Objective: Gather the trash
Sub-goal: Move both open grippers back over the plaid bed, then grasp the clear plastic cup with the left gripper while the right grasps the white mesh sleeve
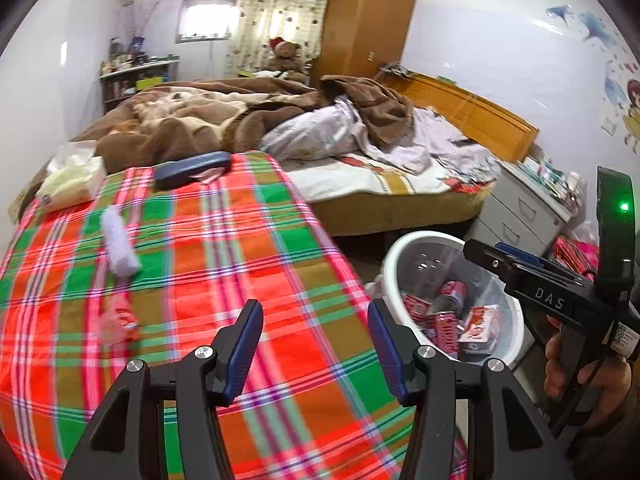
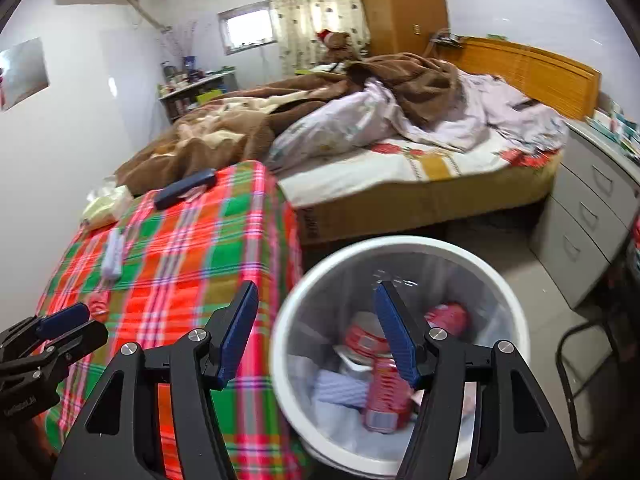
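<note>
A white trash bin (image 1: 514, 320) (image 2: 288, 312) stands on the floor right of the plaid-covered table (image 1: 240, 264) (image 2: 180, 248); it holds red cans and red-and-white packets (image 1: 480, 326) (image 2: 386, 384). On the table lie a white crumpled tissue roll (image 1: 118, 242) (image 2: 112, 254) and a clear red-printed wrapper (image 1: 118, 320) (image 2: 98, 304). My left gripper (image 1: 316, 350) is open and empty above the table's near right part. My right gripper (image 2: 316, 336) is open and empty over the bin's left rim; it also shows in the left wrist view (image 1: 528, 268).
A dark blue case (image 1: 192, 168) (image 2: 184, 188) and a tissue pack (image 1: 72, 184) (image 2: 106, 204) lie at the table's far end. An unmade bed (image 1: 360, 148) stands behind. Grey drawers (image 2: 592, 216) are at the right, a chair frame (image 2: 580, 364) beside the bin.
</note>
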